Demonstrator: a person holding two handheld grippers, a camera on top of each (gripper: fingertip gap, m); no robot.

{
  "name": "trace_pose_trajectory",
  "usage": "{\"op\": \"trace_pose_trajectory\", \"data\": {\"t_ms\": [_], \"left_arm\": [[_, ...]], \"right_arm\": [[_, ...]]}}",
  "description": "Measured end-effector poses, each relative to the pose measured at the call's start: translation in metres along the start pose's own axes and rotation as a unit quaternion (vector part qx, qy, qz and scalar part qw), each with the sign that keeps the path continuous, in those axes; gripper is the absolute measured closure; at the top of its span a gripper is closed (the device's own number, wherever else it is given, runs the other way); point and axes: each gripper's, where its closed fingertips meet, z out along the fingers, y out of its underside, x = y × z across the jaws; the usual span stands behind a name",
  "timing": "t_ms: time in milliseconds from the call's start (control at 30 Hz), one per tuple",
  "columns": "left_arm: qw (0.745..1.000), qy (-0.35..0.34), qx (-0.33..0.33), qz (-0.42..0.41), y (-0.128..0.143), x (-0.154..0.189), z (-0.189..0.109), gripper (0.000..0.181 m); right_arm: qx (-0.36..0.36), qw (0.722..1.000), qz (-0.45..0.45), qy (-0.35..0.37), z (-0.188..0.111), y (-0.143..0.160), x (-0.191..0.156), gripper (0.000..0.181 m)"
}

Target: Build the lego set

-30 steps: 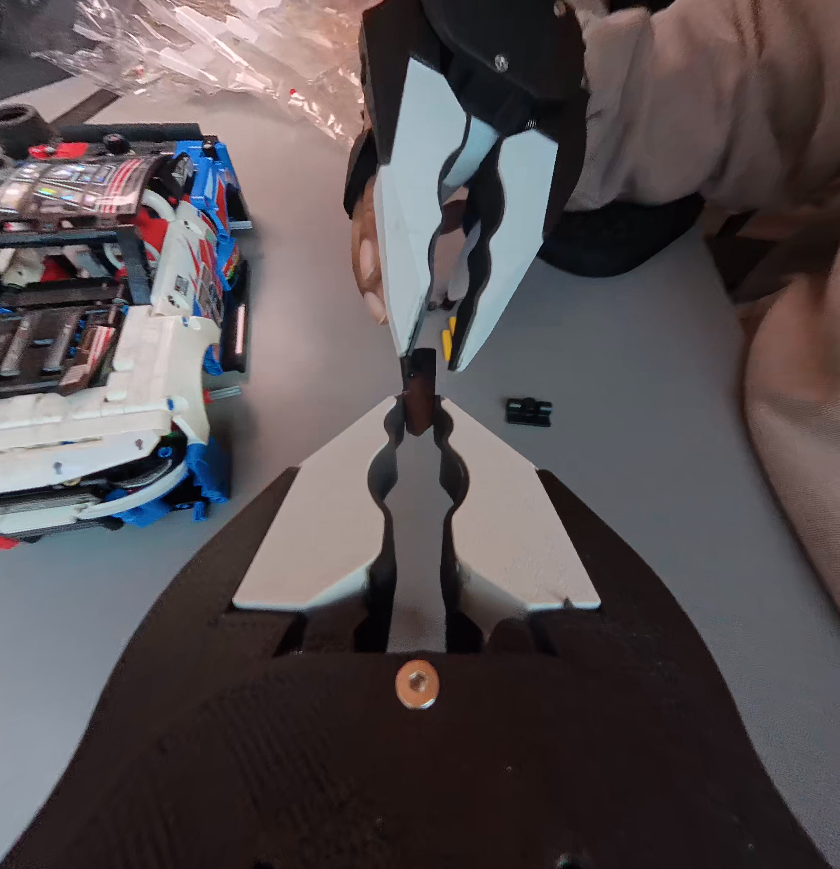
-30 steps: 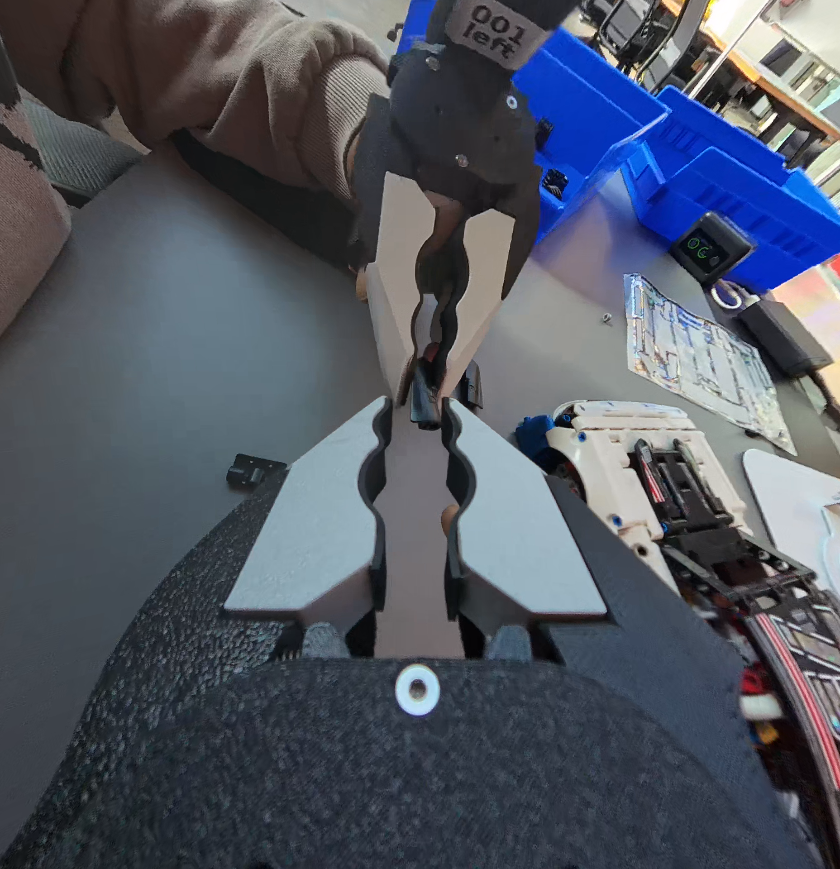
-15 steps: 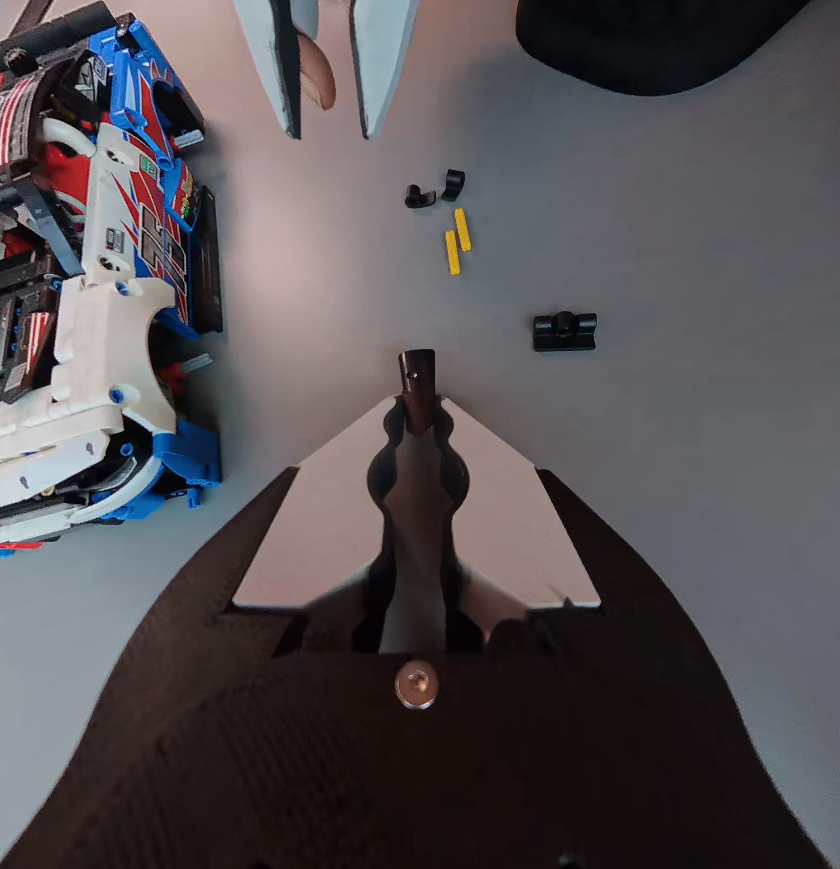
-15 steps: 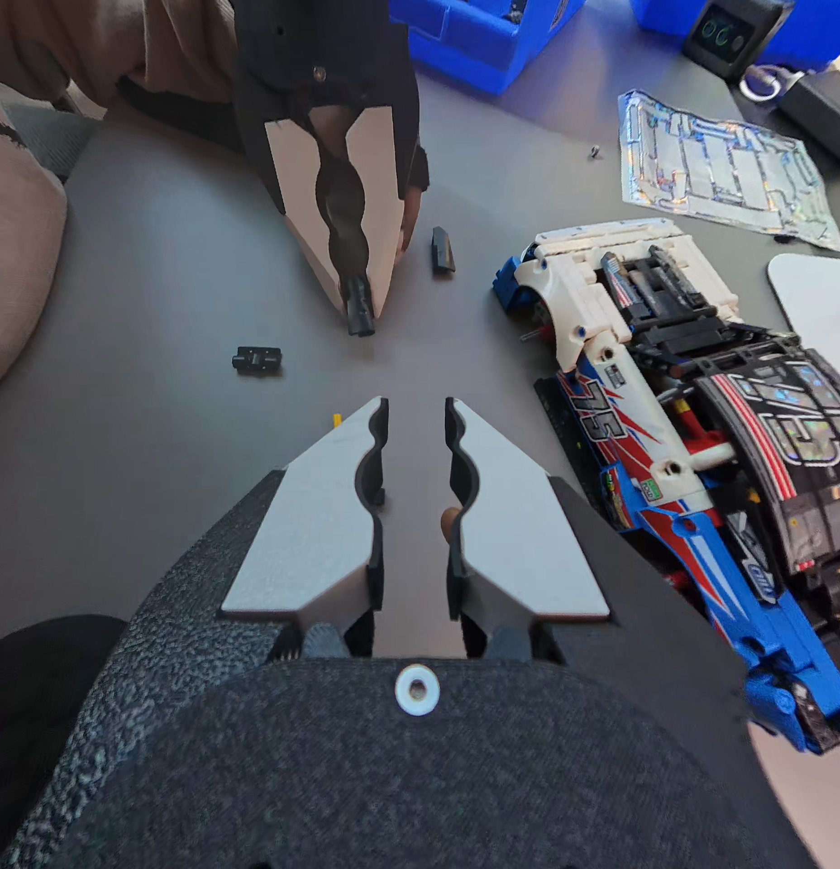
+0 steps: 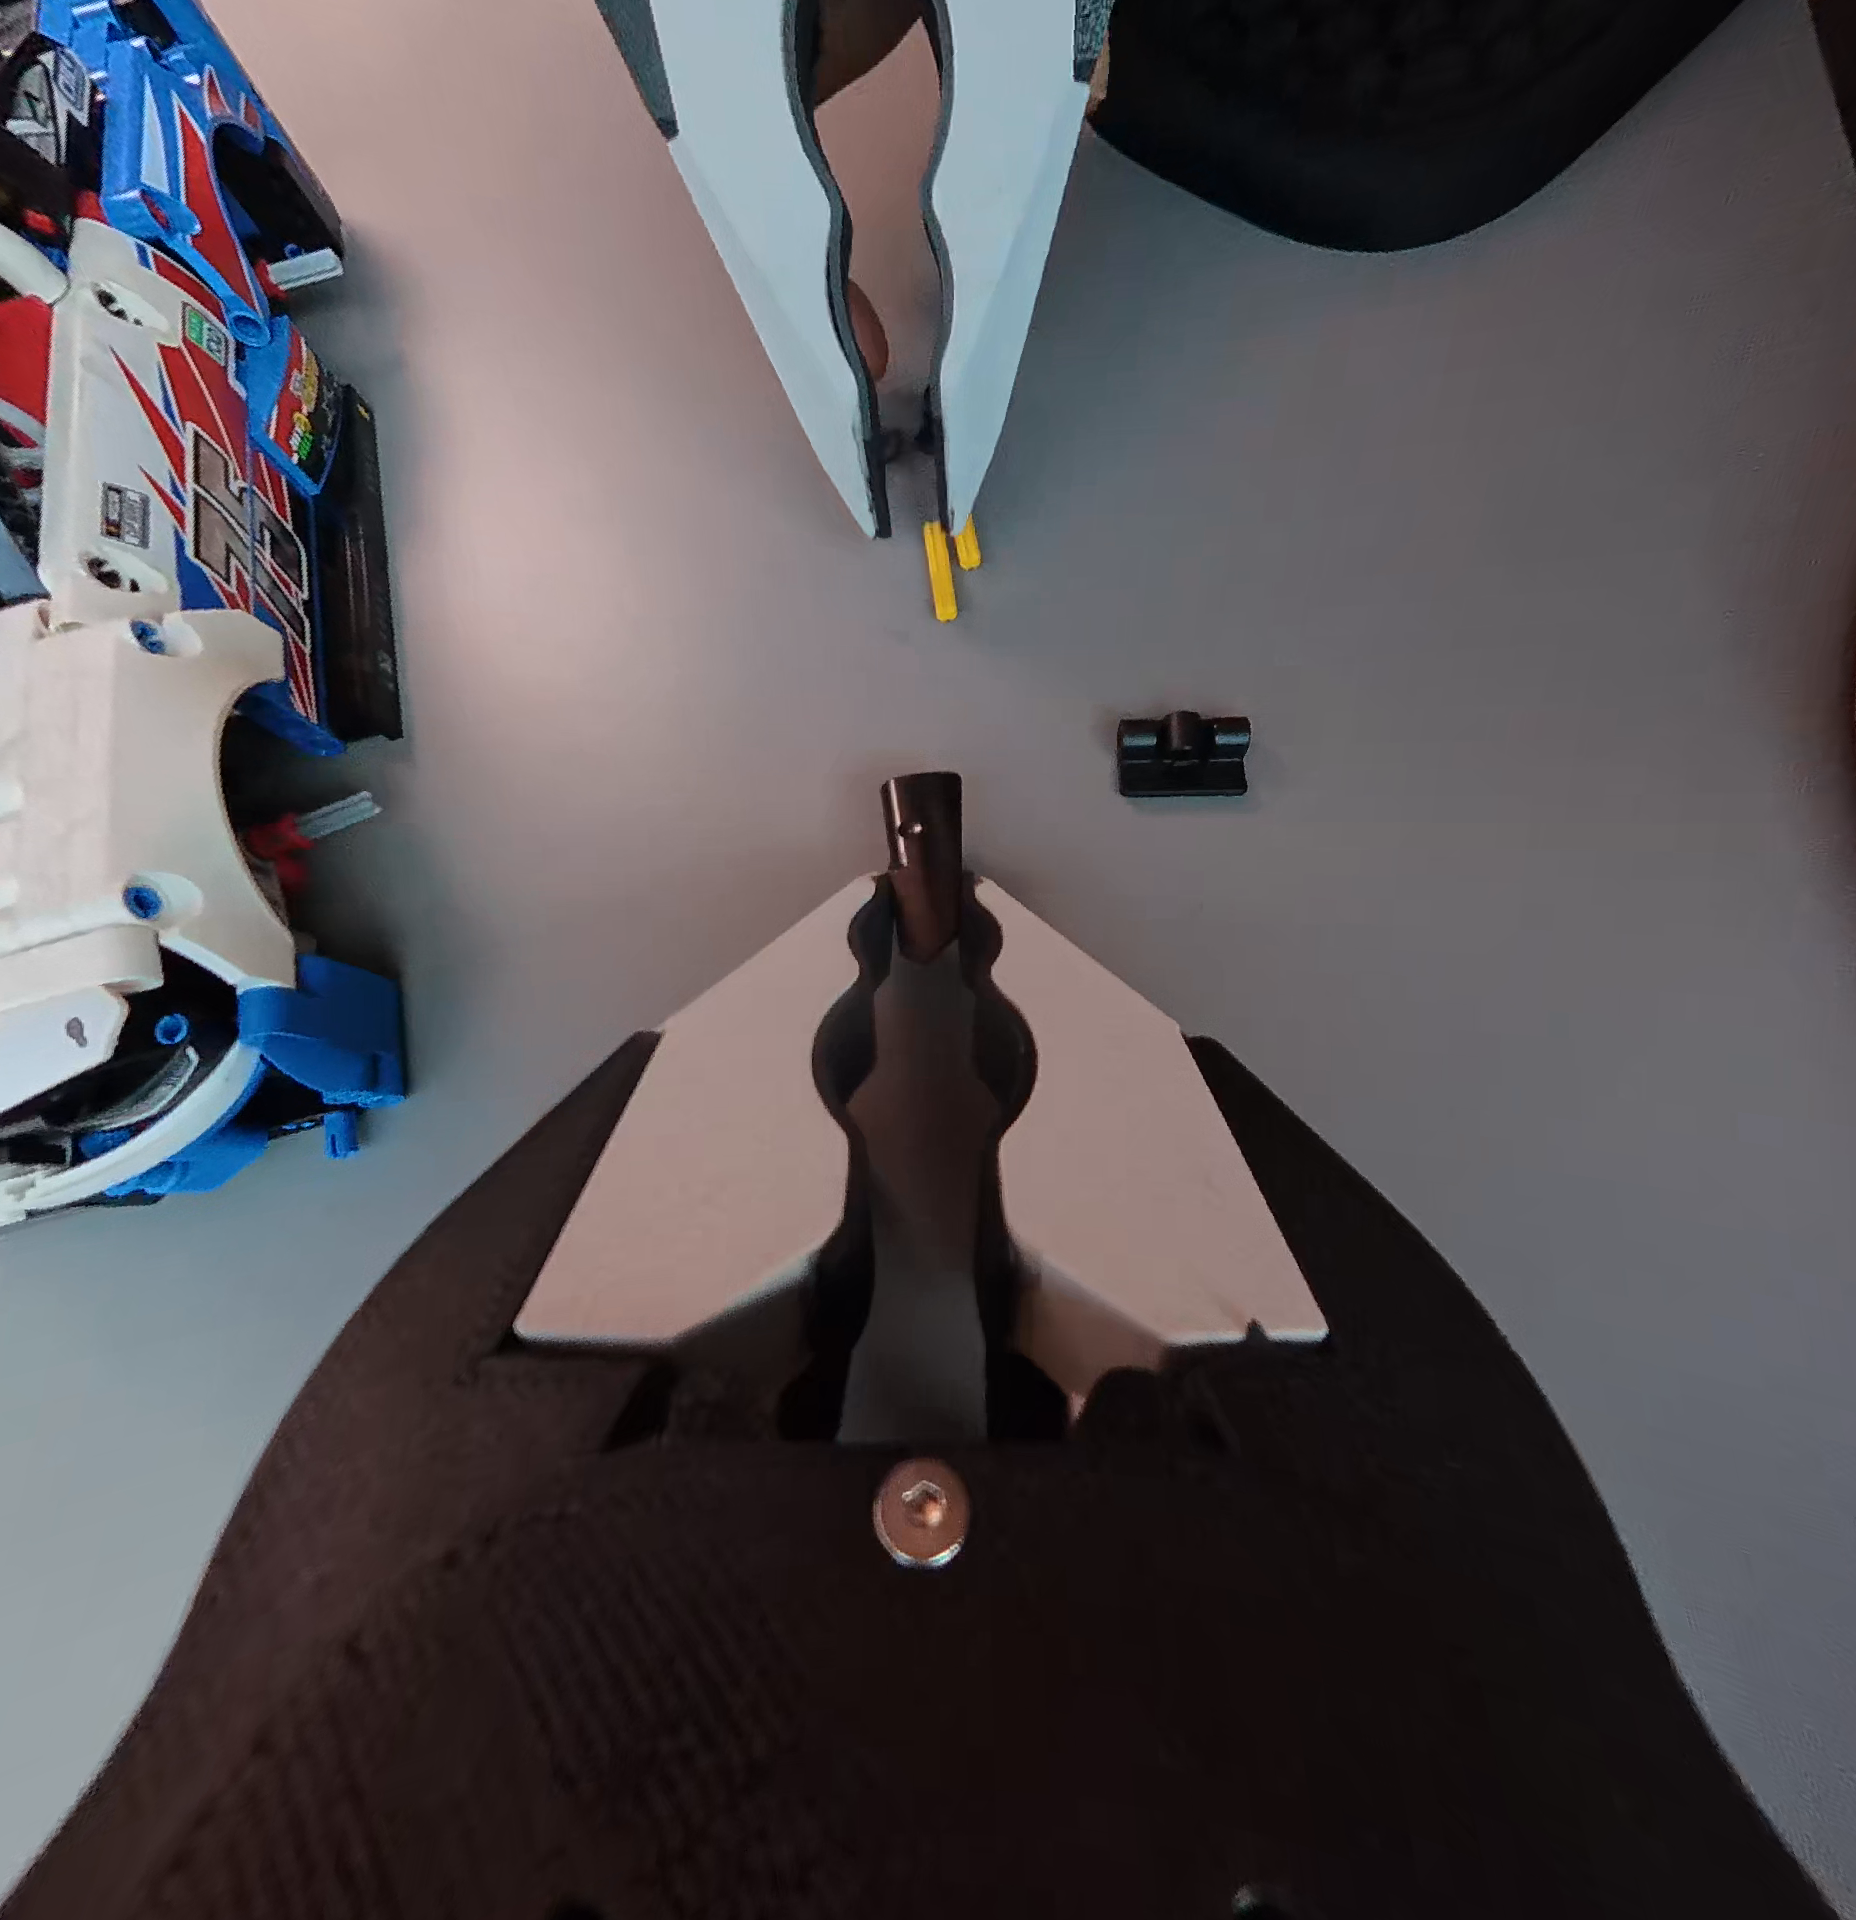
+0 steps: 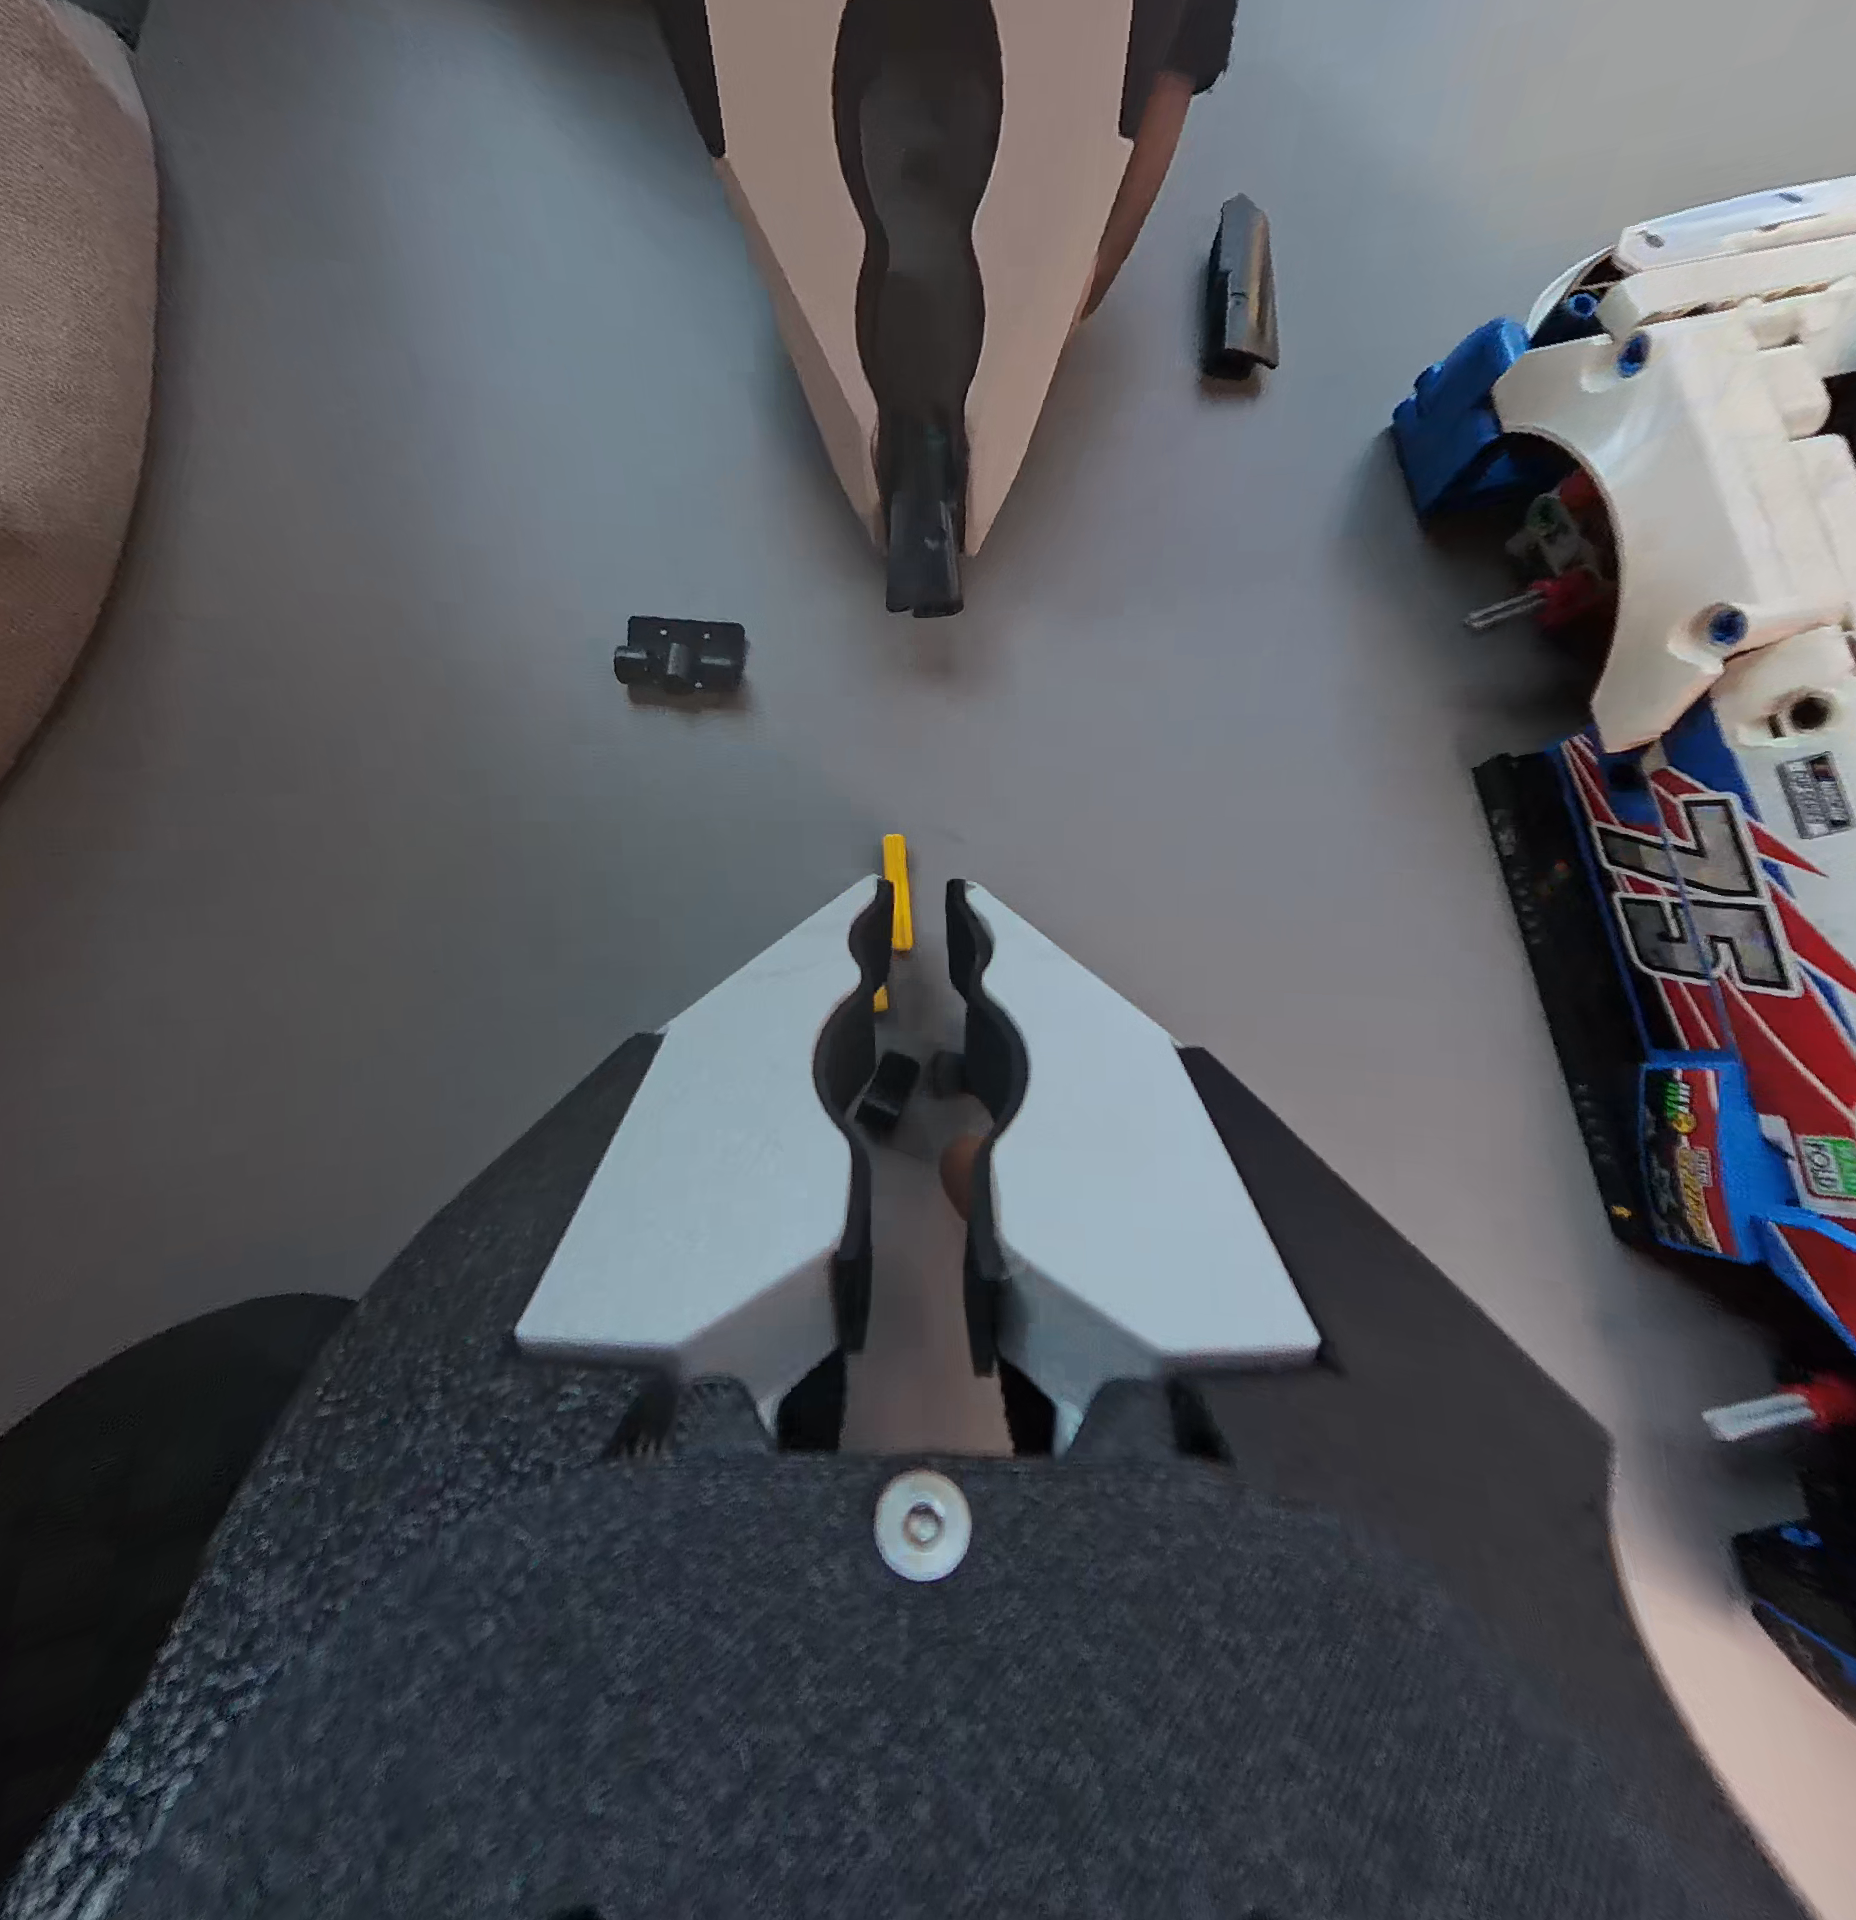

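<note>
My left gripper is shut on a short dark cylindrical lego piece that sticks out past its tips, held above the grey table. In the right wrist view the same gripper and piece show at the top. My right gripper is open with a narrow gap, low over two yellow pins and two small black pieces. One pin lies between its tips, not pinched. The left wrist view shows it with the pins at its tips.
The part-built blue, white and red lego car lies at the left, and at the right in the right wrist view. A black connector and a longer black piece lie loose. A person's beige sleeve borders the table. My left gripper's tips are some 5 centimetres from the black connector. My right wrist view looks at it from another angle.
The two grippers have parted from tip to tip. My right gripper has dropped over the yellow pins and small black pieces and its gap has narrowed. My left gripper keeps the dark piece.
</note>
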Motion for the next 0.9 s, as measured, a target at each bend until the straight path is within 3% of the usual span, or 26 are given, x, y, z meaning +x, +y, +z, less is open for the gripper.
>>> {"op": "trace_pose_trajectory", "data": {"t_ms": [233, 400, 633, 900], "left_arm": [[0.998, 0.000, 0.060, 0.009, -0.021, 0.002, -0.003, 0.171], [0.995, 0.015, 0.100, -0.004, -0.031, 0.005, -0.009, 0.171], [1.000, 0.010, 0.014, 0.020, -0.007, 0.006, 0.006, 0.171], [1.000, 0.026, -0.010, 0.014, -0.005, 0.008, 0.005, 0.169]], "right_arm": [[-0.053, 0.999, -0.007, 0.000, 0.006, 0.006, -0.002, 0.175], [-0.046, 0.999, -0.005, 0.000, 0.010, 0.002, -0.002, 0.179], [-0.038, 0.999, -0.012, 0.004, 0.015, -0.004, -0.007, 0.180], [-0.034, 0.999, -0.014, 0.009, 0.015, -0.005, -0.007, 0.180]]}}
